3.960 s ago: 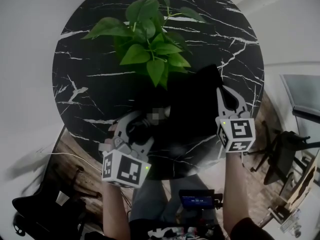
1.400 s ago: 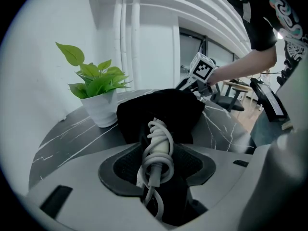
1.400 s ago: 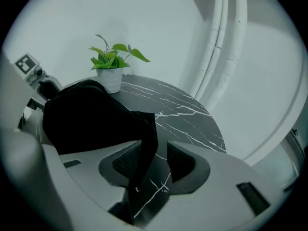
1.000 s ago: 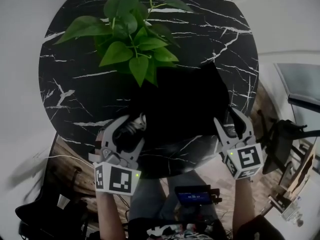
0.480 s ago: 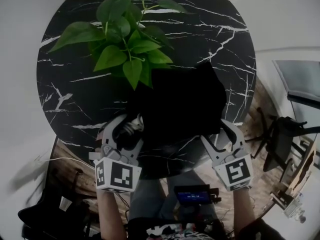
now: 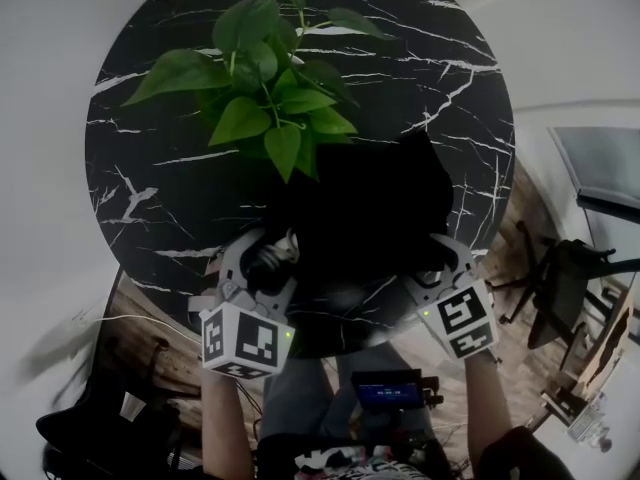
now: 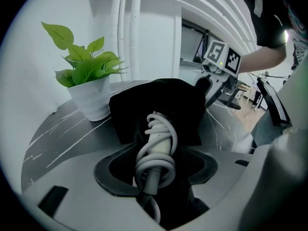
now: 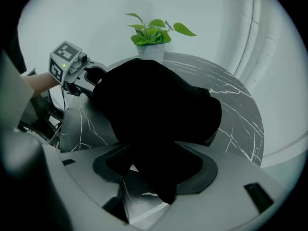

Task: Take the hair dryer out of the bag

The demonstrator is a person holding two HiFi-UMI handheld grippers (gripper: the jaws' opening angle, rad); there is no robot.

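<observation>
Round black marble desk [image 6: 150,218], bare at left and far right; a potted plant [image 6: 270,98] stands at the far side. The black bag [image 6: 370,208] lies by the near edge. The left tool [image 6: 262,260] grasps the cord-wound hair dryer [image 7: 156,143] at the bag's left mouth. The right tool [image 6: 447,258] is released: its jaws have just been opening, with loose bag cloth between them.

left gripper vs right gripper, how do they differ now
Left gripper grips the cord-wrapped hair dryer; right gripper has just been opening, a fold of the bag loose between its jaws. Left gripper is at the bag's mouth, right gripper at its far end. Both angle down.
</observation>
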